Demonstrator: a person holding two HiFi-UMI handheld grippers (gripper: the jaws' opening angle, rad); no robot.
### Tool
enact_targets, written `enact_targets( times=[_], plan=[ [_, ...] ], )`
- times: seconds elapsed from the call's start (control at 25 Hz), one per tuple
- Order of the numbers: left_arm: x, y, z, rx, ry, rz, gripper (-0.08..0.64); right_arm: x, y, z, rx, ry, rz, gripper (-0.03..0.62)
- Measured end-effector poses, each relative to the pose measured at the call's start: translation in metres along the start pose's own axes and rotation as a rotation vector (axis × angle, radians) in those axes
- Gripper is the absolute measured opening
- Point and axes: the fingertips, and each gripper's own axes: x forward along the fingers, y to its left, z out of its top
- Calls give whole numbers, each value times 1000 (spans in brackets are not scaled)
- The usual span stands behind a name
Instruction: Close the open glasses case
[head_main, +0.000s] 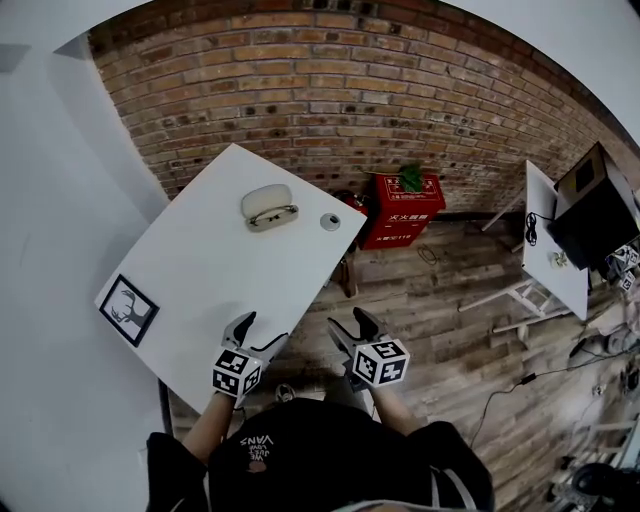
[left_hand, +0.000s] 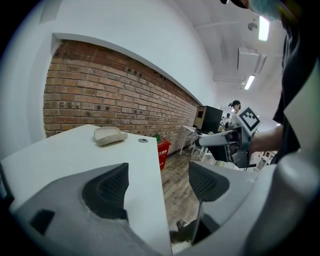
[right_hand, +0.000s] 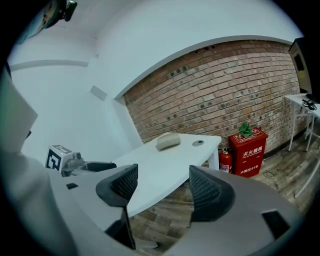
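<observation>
Open glasses case (head_main: 268, 207) up top-centre on the bench (head_main: 200, 290), long axis running left to right; both sets of jaws wide and empty, well below it, left gripper (head_main: 262, 330) lined up closer than right gripper (head_main: 347, 320)

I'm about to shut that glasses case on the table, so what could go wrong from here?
The glasses case lies near the table's far edge, so pushing its lid with nothing bracing it could slide it off. The small round disc beside it sits by the corner and could get knocked off too.
</observation>
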Motion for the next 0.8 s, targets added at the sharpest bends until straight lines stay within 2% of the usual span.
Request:
enact_targets(
  times=[0.16,0.36,0.56,0.8],
  plan=[
    [24,8,4,-14,10,44,385,19,-25,16,-14,24,39,307],
    [55,20,29,-79,-29,156,386,45,-59,40,-62,77,124,308],
    [89,21,55,-111,-61,250,385,66,-95,68,-97,108,211,308],
    [118,20,68,-169,-100,357,385,86,-124,83,-136,172,308,308]
  ],
)
